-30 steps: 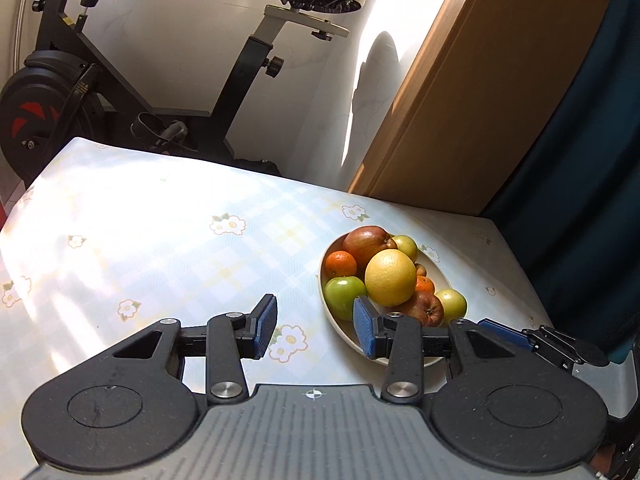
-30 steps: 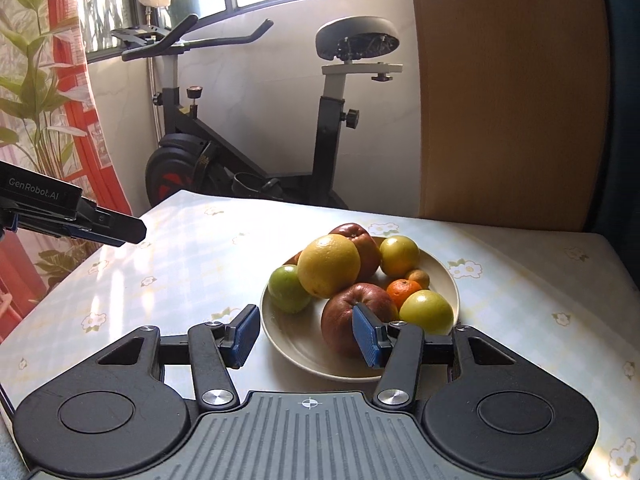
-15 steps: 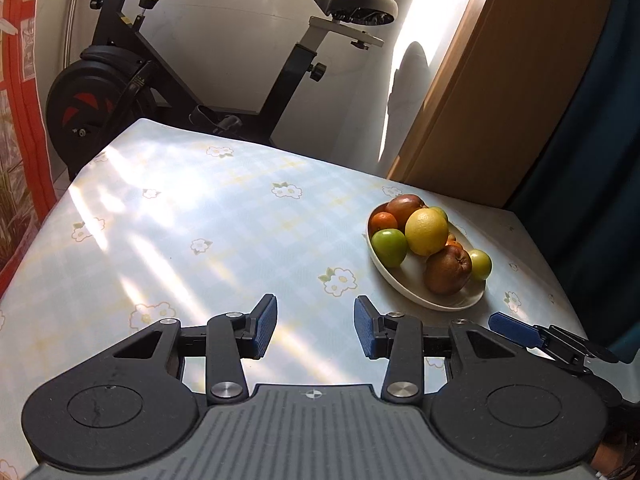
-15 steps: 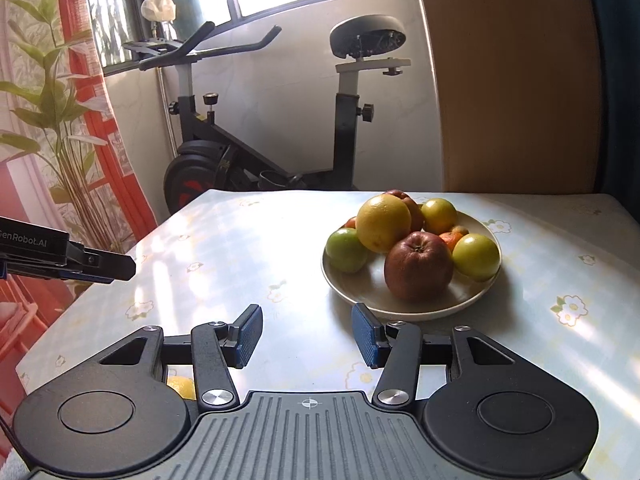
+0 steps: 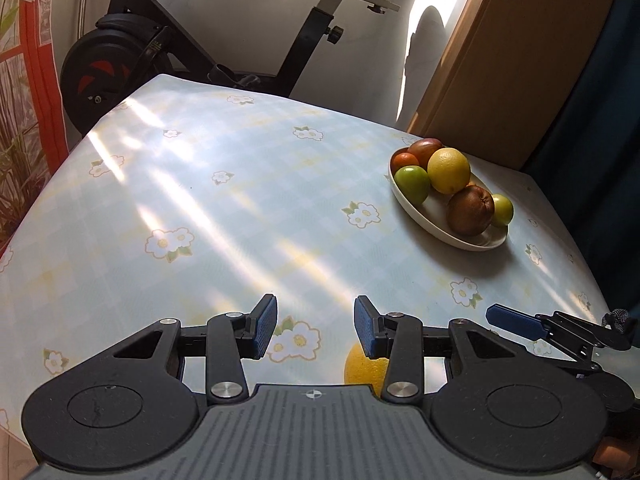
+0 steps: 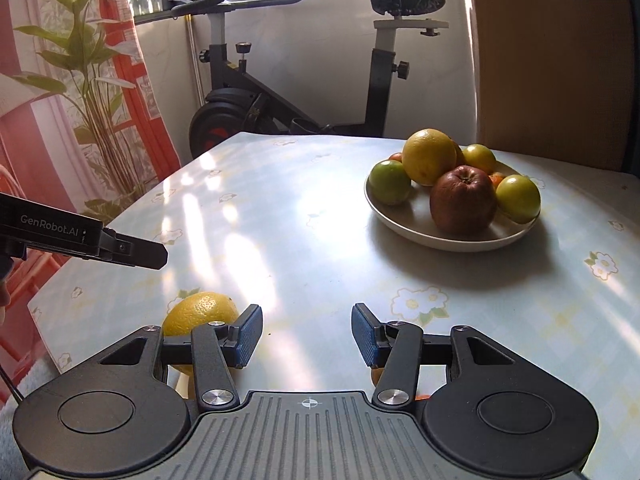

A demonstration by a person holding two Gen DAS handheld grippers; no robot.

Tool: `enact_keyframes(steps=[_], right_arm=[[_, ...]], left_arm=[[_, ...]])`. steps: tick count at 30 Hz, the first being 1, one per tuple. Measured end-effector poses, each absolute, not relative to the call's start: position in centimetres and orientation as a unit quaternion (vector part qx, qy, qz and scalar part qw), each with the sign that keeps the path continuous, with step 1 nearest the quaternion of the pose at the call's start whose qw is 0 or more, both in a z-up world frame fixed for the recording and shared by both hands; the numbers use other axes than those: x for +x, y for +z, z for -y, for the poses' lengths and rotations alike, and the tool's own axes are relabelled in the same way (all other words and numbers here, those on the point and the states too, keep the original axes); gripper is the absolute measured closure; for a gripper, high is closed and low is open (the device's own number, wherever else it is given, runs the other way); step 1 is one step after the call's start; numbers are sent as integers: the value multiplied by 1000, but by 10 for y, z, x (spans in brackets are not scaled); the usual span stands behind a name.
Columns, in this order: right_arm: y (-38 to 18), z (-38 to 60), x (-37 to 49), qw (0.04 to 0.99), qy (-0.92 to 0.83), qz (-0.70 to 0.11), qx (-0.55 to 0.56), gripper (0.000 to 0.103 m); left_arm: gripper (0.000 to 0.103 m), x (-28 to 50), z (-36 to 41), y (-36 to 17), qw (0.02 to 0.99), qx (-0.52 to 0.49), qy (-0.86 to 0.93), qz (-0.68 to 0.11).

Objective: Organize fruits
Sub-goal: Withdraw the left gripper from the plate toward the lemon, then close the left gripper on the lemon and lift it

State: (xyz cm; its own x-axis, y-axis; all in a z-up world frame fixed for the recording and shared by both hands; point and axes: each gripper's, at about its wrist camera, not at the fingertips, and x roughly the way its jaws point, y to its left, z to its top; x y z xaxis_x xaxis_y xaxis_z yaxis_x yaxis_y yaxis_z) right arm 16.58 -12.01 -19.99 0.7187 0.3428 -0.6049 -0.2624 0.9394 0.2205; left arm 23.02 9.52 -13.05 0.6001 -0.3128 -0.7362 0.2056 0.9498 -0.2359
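Both claws stand apart with nothing between the pads: my left claw (image 5: 315, 327) hangs over bare tablecloth, and my right claw (image 6: 307, 334) does the same a little nearer the plate (image 6: 404, 222). That plate sits well apart from both claws toward the far right of the table (image 5: 200, 208), heaped with a big yellow citrus, two red apples, green fruit and small oranges. One loose yellow orange (image 6: 200, 312) lies on the cloth near the table's close edge, just beside my right claw's left finger and partly hidden under my left claw's right finger in the left view. I judge this loose orange to be the piece to fetch. It looks firm, round and fairly heavy for its size, with a pebbled rind that should give the pads decent bite, though it will roll off if nudged from one side. I would take it across its widest middle, pads square on opposite sides, and squeeze only enough to lift. Something small and orange peeks under my right claw; I cannot tell what it is.
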Motion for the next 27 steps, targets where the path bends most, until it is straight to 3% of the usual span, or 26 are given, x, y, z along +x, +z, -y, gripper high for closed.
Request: enact_keyframes(steps=[16, 27], right_arm=[[-214, 101, 154, 904, 201, -375, 42, 56], [-217, 98, 158, 895, 216, -387, 40, 55]], left_arm=[[58, 231, -103, -160, 846, -147, -199, -473], [58, 240, -85, -162, 845, -137, -217, -468]])
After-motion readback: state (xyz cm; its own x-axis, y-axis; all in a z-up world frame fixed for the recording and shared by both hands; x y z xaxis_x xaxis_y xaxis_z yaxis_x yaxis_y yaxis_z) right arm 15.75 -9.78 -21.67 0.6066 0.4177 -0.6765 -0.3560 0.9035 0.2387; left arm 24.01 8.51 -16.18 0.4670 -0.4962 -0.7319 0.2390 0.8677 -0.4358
